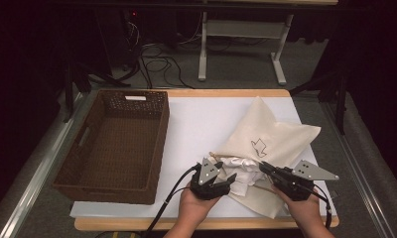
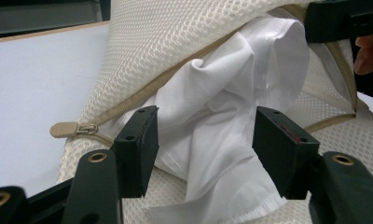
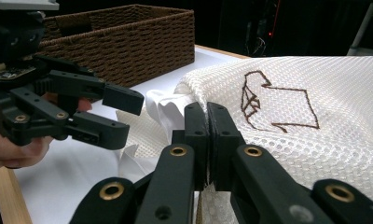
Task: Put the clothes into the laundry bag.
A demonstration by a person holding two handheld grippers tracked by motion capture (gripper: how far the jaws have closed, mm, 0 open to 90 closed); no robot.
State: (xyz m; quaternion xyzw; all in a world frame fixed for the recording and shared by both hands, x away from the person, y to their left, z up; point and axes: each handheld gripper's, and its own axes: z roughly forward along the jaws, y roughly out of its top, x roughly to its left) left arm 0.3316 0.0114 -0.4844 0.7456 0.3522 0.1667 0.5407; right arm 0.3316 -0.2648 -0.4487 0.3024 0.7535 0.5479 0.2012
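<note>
Left gripper (image 2: 201, 140) astride crumpled white cloth (image 2: 222, 116); cream mesh bag (image 2: 175, 42)

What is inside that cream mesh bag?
A crumpled white cloth spills from the mesh bag through its open zipper, lying between the left claw's open jaws. How much cloth stays deeper inside, or whether anything else is there, the mesh covers.

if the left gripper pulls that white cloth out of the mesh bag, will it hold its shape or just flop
Probably flop: the white cloth lies in soft folds, spilling from the mesh bag between the left gripper's open jaws. It looks thin and light, so it should lift easily but trail. It may snag on the zipper beside it, while the right gripper pinches the bag's edge.
</note>
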